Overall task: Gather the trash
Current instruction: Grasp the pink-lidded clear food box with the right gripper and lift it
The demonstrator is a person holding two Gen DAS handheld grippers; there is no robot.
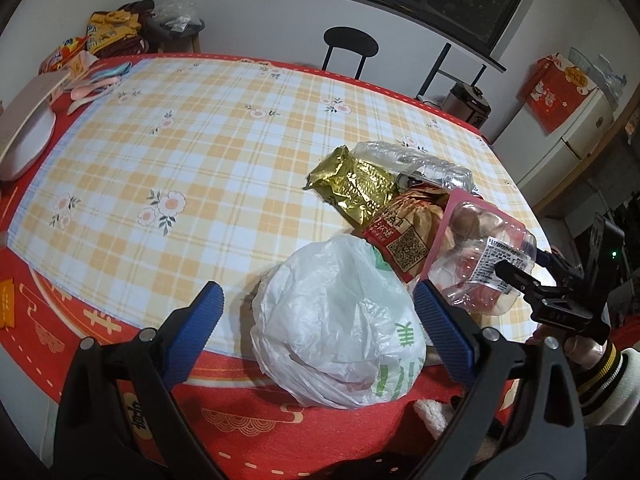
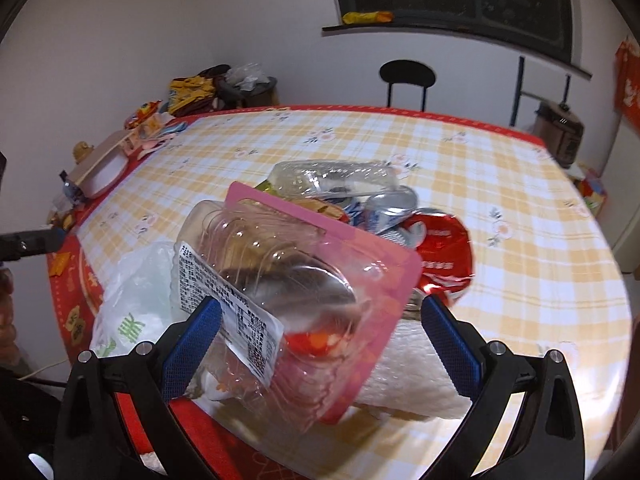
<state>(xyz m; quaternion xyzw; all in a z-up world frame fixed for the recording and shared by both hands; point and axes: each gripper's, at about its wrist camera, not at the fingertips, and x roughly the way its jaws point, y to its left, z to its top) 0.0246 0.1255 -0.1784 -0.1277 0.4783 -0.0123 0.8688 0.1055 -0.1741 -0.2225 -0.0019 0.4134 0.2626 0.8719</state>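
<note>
A heap of trash lies at the near right of the checked tablecloth. In the left wrist view a crumpled white plastic bag sits between the wide-open fingers of my left gripper. Behind it lie a gold foil wrapper, a red-labelled paper packet and a crushed clear bottle. My right gripper stands open around a clear plastic clamshell with a pink card; I cannot tell whether the pads touch it. The clamshell and the right gripper's fingertips also show in the left wrist view.
A red foil lid, crushed cans and a white paper towel lie by the clamshell. A white dish and snack packets sit at the table's far left. A black chair stands behind the table.
</note>
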